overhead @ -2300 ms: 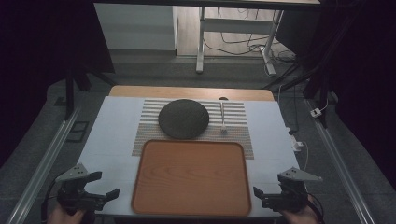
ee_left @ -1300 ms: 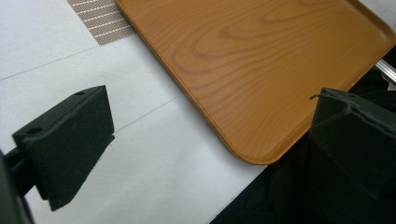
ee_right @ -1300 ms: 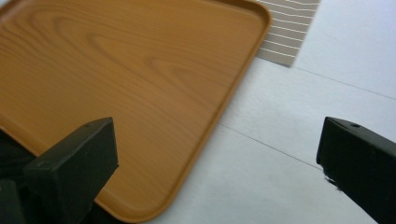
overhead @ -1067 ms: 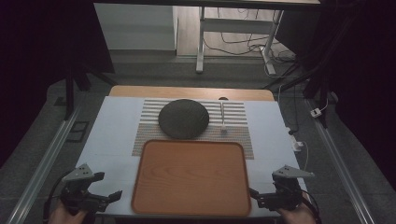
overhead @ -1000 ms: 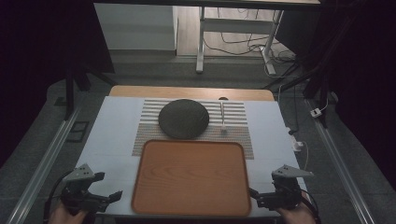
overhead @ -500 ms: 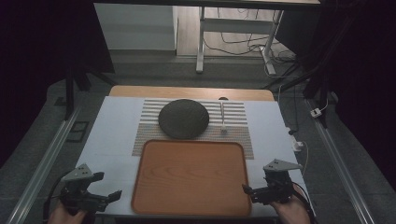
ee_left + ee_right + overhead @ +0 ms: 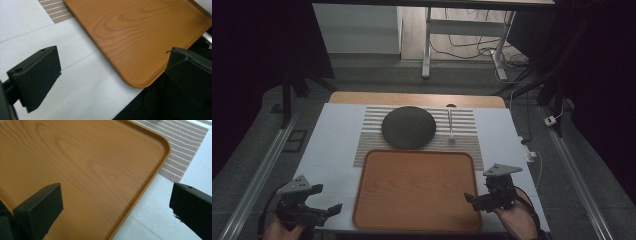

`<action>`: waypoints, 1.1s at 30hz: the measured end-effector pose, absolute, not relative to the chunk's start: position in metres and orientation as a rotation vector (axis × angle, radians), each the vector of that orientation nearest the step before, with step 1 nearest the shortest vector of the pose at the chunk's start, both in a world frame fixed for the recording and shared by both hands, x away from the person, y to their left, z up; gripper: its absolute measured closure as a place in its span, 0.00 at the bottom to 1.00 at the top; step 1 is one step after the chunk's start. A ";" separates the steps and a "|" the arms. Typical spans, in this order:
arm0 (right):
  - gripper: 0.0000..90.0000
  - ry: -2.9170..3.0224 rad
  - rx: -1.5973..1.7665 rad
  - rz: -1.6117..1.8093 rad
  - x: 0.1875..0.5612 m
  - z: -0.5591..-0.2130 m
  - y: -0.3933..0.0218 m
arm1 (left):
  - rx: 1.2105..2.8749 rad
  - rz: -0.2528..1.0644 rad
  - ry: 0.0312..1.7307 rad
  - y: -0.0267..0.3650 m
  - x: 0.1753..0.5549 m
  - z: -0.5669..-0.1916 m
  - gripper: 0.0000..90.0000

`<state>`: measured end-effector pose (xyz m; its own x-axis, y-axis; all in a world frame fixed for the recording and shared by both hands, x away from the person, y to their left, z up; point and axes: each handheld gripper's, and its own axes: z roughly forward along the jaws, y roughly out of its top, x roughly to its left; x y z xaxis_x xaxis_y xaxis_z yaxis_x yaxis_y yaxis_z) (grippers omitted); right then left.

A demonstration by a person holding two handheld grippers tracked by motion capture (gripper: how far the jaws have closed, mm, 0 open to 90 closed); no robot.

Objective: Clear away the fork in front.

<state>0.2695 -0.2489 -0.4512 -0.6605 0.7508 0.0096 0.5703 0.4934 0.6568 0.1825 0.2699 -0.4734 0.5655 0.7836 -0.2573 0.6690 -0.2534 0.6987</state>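
Two grippers close on a wooden tray

Two open grippers flank the wooden tray (image 7: pixel 414 189), which lies flat at the near edge of the white table (image 7: pixel 332 135), its far rim overlapping the striped mat (image 7: pixel 462 125). I judge the step in hand to be taking the tray by its two near sides, and my right hand is the closer to that.

From largest to smallest: the tray sits bare; behind it on the mat rest a dark round plate (image 7: pixel 408 127) and, just beside it to the right, a small spoon (image 7: pixel 450 127).

My right gripper (image 7: pixel 473 198) hangs over the tray's right rim, jaws spread wide and holding nothing; in the right gripper view (image 7: pixel 115 202) one jaw stands above the tray floor, the other above the bare table, so the rim runs between them. My left gripper (image 7: pixel 332 208) waits near the tray's near-left corner, apart from it, also gaping and empty; the left gripper view (image 7: pixel 110 75) shows that corner between its jaws.

To do this well, I would seat each rim deep between the pads before closing, and match height on both sides so the tray rises level. Both wrists sit low, forearms entering from the near edge.
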 end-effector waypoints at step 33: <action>0.00 2.433 0.954 0.655 0.356 -0.465 -0.211 | 1.992 0.163 1.177 0.271 0.184 -0.474 0.00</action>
